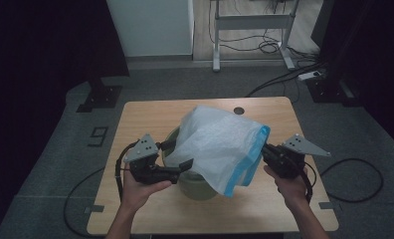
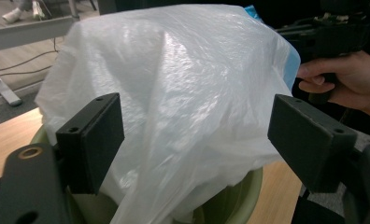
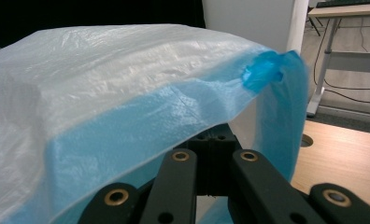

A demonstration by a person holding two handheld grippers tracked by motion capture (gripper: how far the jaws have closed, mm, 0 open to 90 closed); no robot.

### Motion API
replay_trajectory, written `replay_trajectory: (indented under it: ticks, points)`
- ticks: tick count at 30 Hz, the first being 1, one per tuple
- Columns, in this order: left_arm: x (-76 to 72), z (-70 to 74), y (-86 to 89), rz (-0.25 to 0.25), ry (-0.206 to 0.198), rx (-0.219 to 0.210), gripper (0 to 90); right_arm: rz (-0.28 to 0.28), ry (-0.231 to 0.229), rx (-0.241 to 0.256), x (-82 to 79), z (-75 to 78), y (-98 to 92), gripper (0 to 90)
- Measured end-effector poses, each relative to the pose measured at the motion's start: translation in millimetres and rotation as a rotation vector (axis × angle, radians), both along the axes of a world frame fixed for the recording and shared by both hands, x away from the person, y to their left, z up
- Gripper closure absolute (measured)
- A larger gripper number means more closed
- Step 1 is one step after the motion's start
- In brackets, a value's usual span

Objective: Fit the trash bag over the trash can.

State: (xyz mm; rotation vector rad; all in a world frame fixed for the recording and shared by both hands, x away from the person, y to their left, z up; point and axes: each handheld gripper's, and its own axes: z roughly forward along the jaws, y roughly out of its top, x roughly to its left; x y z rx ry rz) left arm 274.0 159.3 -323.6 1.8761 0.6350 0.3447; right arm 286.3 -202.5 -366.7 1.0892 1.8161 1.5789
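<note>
— What does the high view give you?

— My left hand-held gripper (image 1: 176, 158) has its jaws spread wide on either side of the near-left part of a thin, crinkled white plastic bag with a blue band along its mouth (image 1: 220, 144). The bag is draped over a round pale-green plastic bin (image 1: 197, 190) that stands in the middle of the light wooden tabletop (image 1: 135, 119). Most of the bin is hidden under the film; I see a strip of rim at the left and the wall at the front. My right hand-held gripper (image 1: 265, 150) meets the blue band at the bag's right edge, but its tips are lost in the plastic.

— And the left gripper view?

— Both pads (image 2: 92, 140) stand far apart with the white bag (image 2: 174, 93) bulging between them. Whether either pad touches the film I cannot tell. Below, a curve of green bin rim (image 2: 239, 198) shows; the rest is covered or cut off at the bottom. Farther off, my right hand (image 2: 342, 81) holds its dark tool, and the tips are behind the bag.

— The right gripper view?

— The linkage arms lie drawn together, and the blue band (image 3: 127, 135) hangs over them, so the jaws look closed on the bag's edge. The pads themselves are covered. A bunched blue knot (image 3: 262, 67) sits at the band's far end.
</note>
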Motion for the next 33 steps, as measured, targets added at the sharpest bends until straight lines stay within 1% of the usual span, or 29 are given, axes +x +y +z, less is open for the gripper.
replay_trajectory:
  ticks: [3,5,8,10,11,12,13,15,16,20,25,30,33]
  points:
    - [3.2,1.0,-6.5,-0.002,0.001,0.018,20.5,0.008,-0.005,-0.01,0.6,2.3,4.8,89.4]
    - [6.1,1.2,-10.4,0.002,0.0,0.028,24.7,0.012,-0.012,-0.018,0.9,4.3,8.2,89.4]
    - [11.7,-1.5,-14.3,0.011,0.006,0.039,39.8,0.021,-0.017,-0.022,1.3,7.2,12.5,89.4]
    - [13.4,-3.0,-14.8,0.014,0.003,0.038,54.1,0.023,-0.02,-0.024,1.4,8.0,13.7,89.4]
    - [16.7,-6.0,-14.6,0.014,0.011,0.028,54.1,0.025,-0.019,-0.026,1.4,8.7,14.7,89.4]
    - [18.6,-7.8,-14.0,0.019,0.018,0.02,61.1,0.027,-0.022,-0.029,1.6,9.5,16.0,89.4]
    - [19.8,-9.1,-13.4,0.026,0.019,0.012,63.3,0.027,-0.023,-0.032,1.7,9.6,16.5,89.4]
    - [22.7,-11.9,-10.0,0.038,0.027,-0.021,70.9,0.025,-0.02,-0.037,2.0,9.4,16.5,89.3]
    - [25.4,-14.3,-5.9,0.048,0.034,-0.053,72.8,0.022,-0.019,-0.04,2.2,9.2,16.1,89.4]
    - [28.9,-17.2,5.7,0.078,0.031,-0.128,80.3,0.016,-0.008,-0.035,3.5,8.1,13.2,89.4]
    - [30.9,-18.7,17.0,0.107,0.035,-0.185,82.1,0.013,-0.003,-0.033,3.8,7.2,9.6,89.4]
    - [31.2,-19.8,25.8,0.136,0.028,-0.224,83.4,0.006,0.005,-0.041,4.9,4.9,6.4,89.5]
    - [31.7,-20.4,30.3,0.151,0.027,-0.232,84.8,-0.005,0.01,-0.048,6.3,3.8,2.5,89.5]
